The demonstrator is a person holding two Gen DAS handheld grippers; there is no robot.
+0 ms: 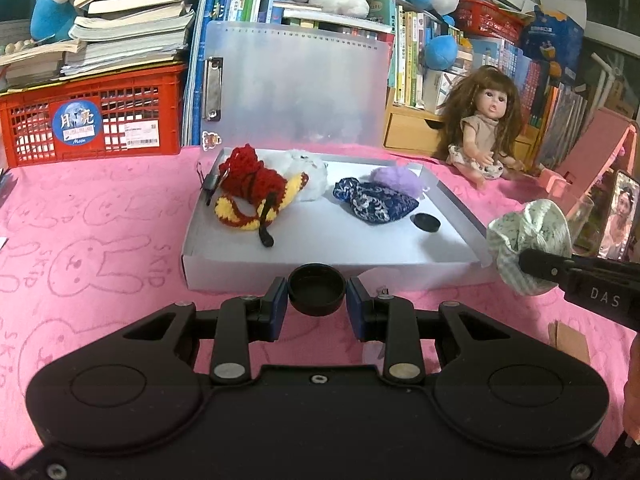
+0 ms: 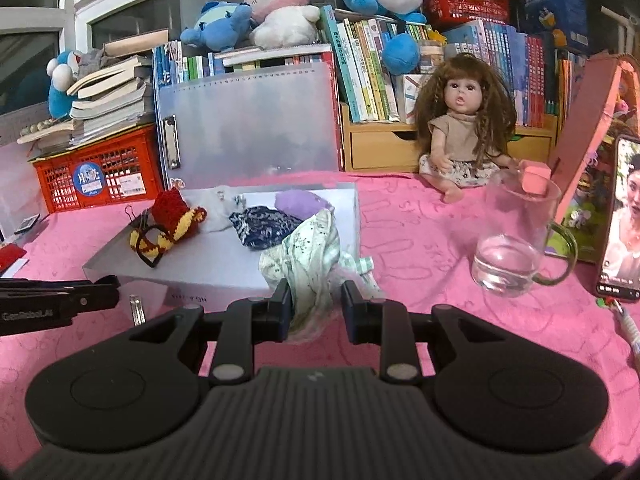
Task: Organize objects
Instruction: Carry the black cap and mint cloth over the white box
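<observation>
black cap (image 1: pixel 317 289), open side up, clamped in my left gripper (image 1: pixel 317 300) before the white tray (image 1: pixel 240 268). my right gripper (image 2: pixel 316 306), marked "das", grips a green cloth pouch (image 2: pixel 308 264), long axis upright, at the tray's right corner.

A pink rabbit-print cloth (image 1: pixel 100 208) was spread over the table. Behind it, crowded bookshelves (image 2: pixel 400 76) were topped by plush toys (image 2: pixel 276 4).

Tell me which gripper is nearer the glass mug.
Right. The right gripper, holding a green cloth, is just left of the mug; the left gripper sits farther left, before the box.
</observation>
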